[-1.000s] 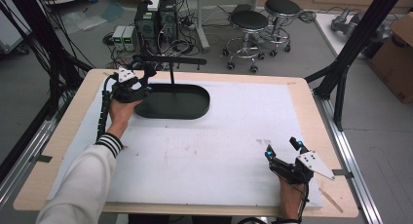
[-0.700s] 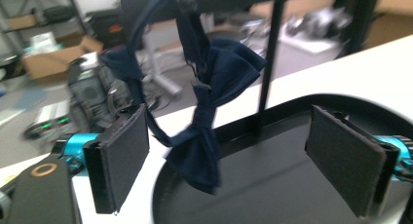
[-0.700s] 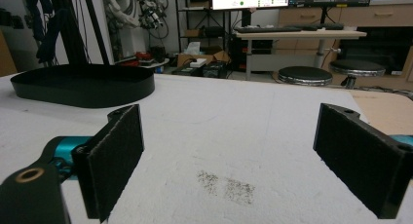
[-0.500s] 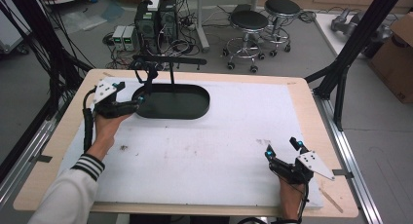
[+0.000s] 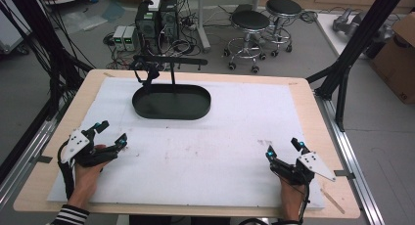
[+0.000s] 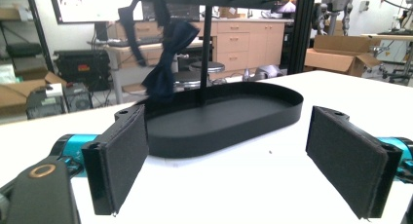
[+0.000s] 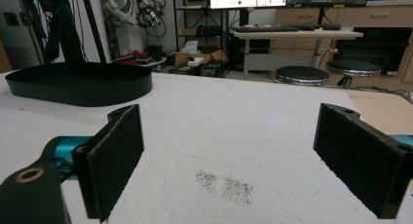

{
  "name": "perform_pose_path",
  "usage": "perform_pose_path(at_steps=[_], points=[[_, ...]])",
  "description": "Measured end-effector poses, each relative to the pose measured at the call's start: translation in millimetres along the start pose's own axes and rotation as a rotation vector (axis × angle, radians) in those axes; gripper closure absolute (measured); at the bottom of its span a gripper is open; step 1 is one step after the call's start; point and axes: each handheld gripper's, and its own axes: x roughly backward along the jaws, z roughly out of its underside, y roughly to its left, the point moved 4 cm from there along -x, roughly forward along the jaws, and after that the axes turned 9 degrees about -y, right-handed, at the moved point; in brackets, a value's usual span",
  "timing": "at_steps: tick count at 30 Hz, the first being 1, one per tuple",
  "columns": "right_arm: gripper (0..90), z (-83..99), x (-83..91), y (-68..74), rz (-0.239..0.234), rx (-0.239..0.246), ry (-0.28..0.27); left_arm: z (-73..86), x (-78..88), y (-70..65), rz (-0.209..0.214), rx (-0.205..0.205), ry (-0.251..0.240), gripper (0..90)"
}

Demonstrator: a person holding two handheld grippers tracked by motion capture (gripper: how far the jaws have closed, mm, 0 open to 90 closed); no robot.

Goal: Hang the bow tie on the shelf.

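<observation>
Bow tie (image 6: 163, 63): dark blue, hanging from the left end of the rack bar, over the left end of the tray; looks hung and settled.
Rack (image 5: 172, 68): black post rising from the tray, crossbar on top.
Tray (image 5: 172, 101): black oval, at the far side of the worktop, nothing lying on its floor.
Left tongs (image 5: 111, 135): wide open, nothing between the pads, jaws lately spreading; near the left front edge, well apart from the tray, pointed toward it.
Right tongs (image 5: 284, 148): wide open, nothing held; near the right front edge, resting by the white mat.
Progress: hanging appears finished; tie on the bar, both tongs free and back near the person.
Left to do: little or nothing, judging by the scene; perhaps only a check that the tie stays put.
Worktop (image 5: 303, 85): wood rim, white mat across it, a faint dark smudge ahead of the right tongs.
Around: stools, computer boxes and cables on the floor beyond; cardboard box at far right.
In the way: nothing between tongs and tray.
</observation>
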Motion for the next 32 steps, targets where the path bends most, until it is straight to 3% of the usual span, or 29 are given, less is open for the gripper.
perform_pose_path(at_steps=[5, 12, 17, 21, 27, 32], points=[[10.2, 0.0, 0.6, 0.1, 0.002, -0.003, -0.001, 6.0, 6.4, 4.2, -0.003, 0.043, 0.017, 16.1], [10.2, 0.1, 1.6, 0.1, 0.0, -0.01, -0.005, 6.1, 8.5, 1.7, 0.004, 0.022, 0.005, 16.4], [10.2, 0.0, 1.9, 0.2, 0.001, -0.006, -0.009, 6.0, 10.3, -1.5, 0.01, -0.018, -0.01, 16.5], [10.1, -0.2, 2.0, 0.2, 0.004, -0.009, -0.013, 6.0, 10.7, 0.4, 0.009, 0.007, -0.018, 16.5], [10.2, -0.2, 2.6, 0.3, 0.005, -0.007, -0.017, 6.0, 10.5, -0.5, 0.013, -0.004, -0.017, 16.4], [10.2, -0.3, 2.4, -0.2, 0.004, -0.007, -0.02, 5.9, 11.4, 0.9, 0.019, 0.014, -0.025, 16.4]])
